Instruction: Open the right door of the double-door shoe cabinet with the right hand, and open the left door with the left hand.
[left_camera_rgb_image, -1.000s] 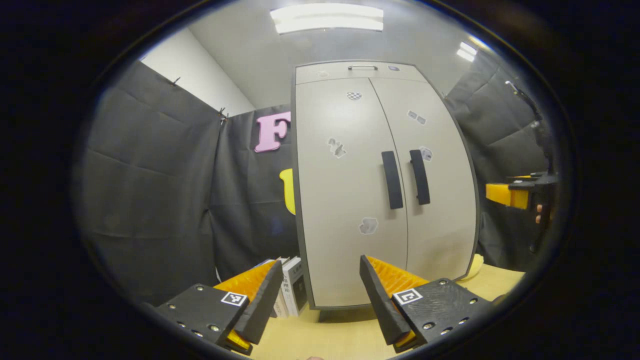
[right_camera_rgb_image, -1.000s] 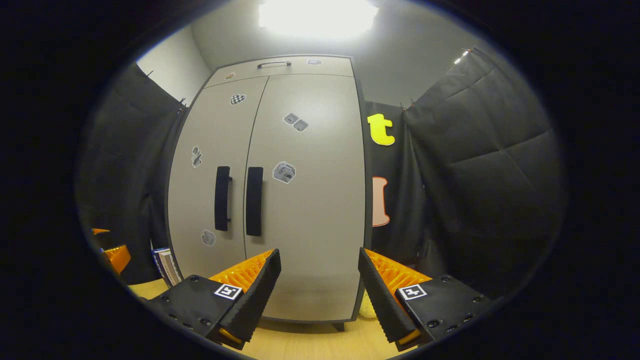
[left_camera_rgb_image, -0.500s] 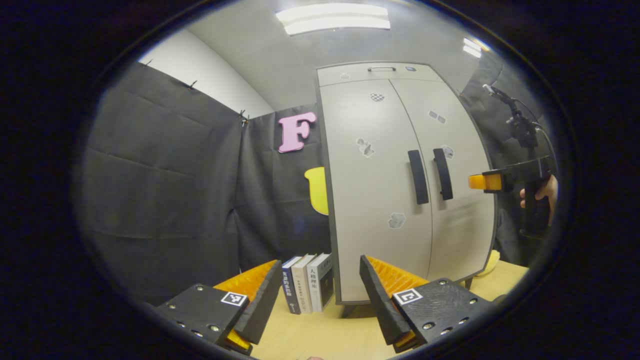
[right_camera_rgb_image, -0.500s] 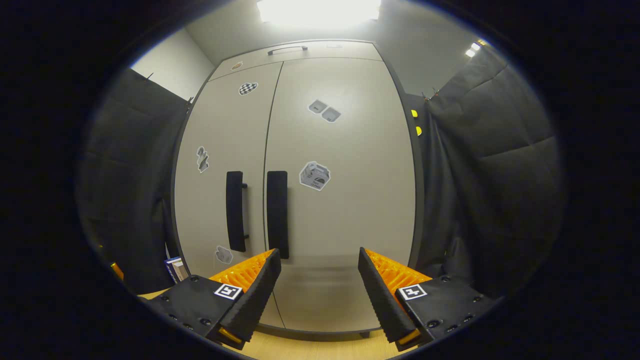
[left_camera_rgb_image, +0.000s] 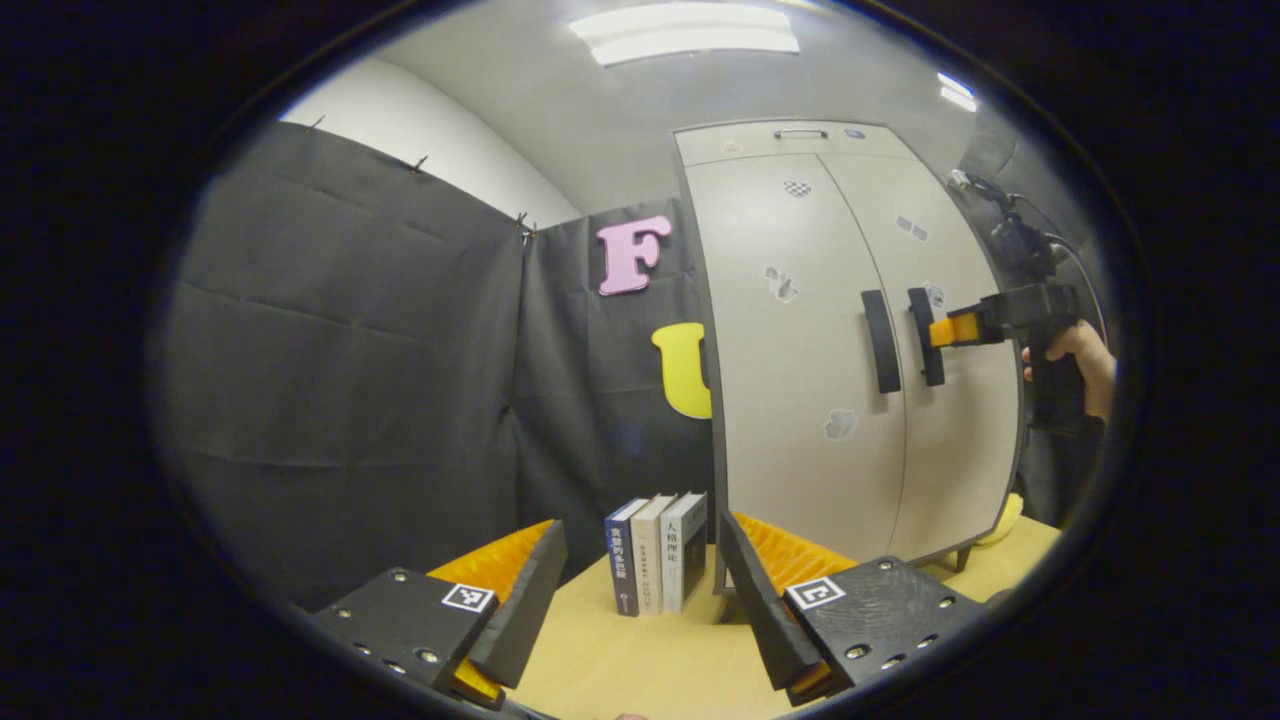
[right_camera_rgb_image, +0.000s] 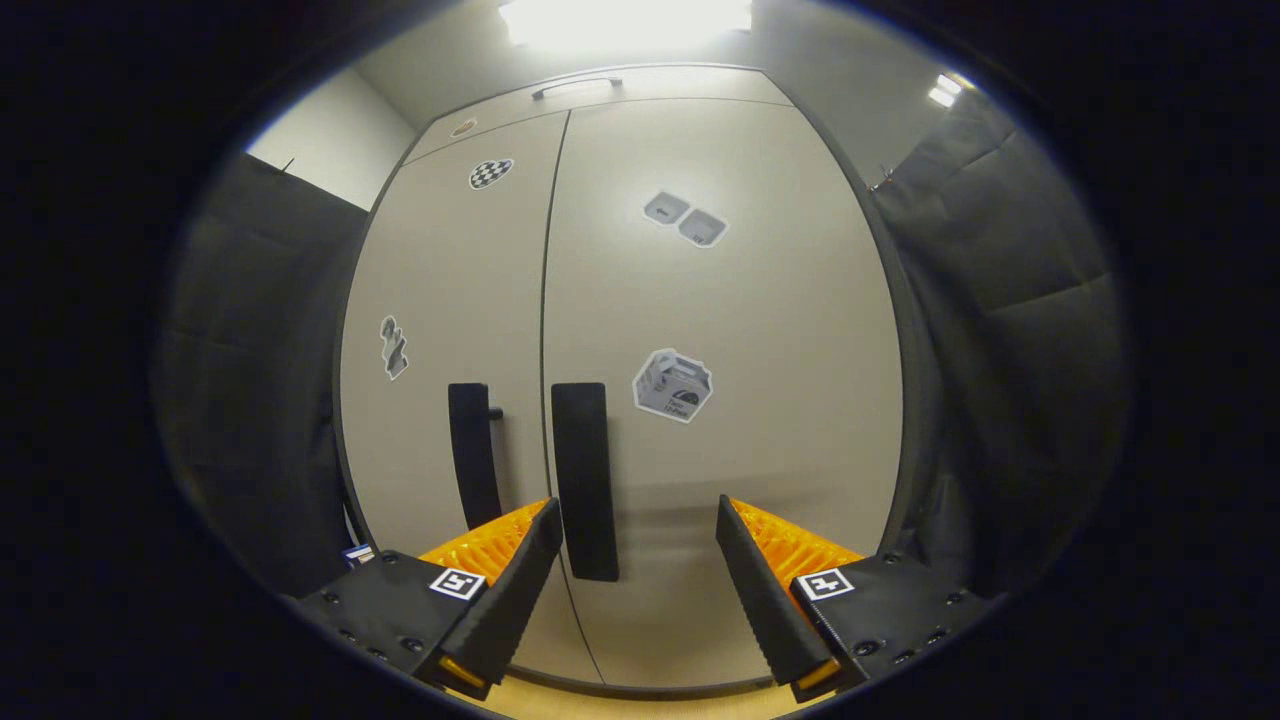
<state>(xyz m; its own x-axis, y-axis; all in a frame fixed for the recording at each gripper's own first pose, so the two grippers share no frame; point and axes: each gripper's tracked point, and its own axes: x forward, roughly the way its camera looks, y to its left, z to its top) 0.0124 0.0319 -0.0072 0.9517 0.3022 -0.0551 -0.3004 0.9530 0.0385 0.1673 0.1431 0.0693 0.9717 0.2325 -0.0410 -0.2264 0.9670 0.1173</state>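
The beige double-door shoe cabinet (left_camera_rgb_image: 800, 350) stands on the table with both doors closed. In the right gripper view the right door (right_camera_rgb_image: 730, 330) is close ahead. Its black vertical handle (right_camera_rgb_image: 585, 480) sits just right of my left fingertip, inside the gap of my open right gripper (right_camera_rgb_image: 638, 580). The left door's handle (right_camera_rgb_image: 472, 455) is beside it. In the left gripper view the right gripper (left_camera_rgb_image: 942, 330), held by a hand (left_camera_rgb_image: 1085, 355), reaches the right handle (left_camera_rgb_image: 927, 335). My left gripper (left_camera_rgb_image: 640, 590) is open and empty, well back from the left handle (left_camera_rgb_image: 880, 342).
Three upright books (left_camera_rgb_image: 658, 550) stand against the cabinet's left side on the wooden table (left_camera_rgb_image: 620, 665). A yellow object (left_camera_rgb_image: 1005, 520) lies by the cabinet's right foot. Black cloth walls close in on both sides. Stickers dot the doors.
The right gripper has moved in toward the right door's handle, which now sits between its fingers. The left gripper's view has swung left, shifting the cabinet rightward and revealing the books.
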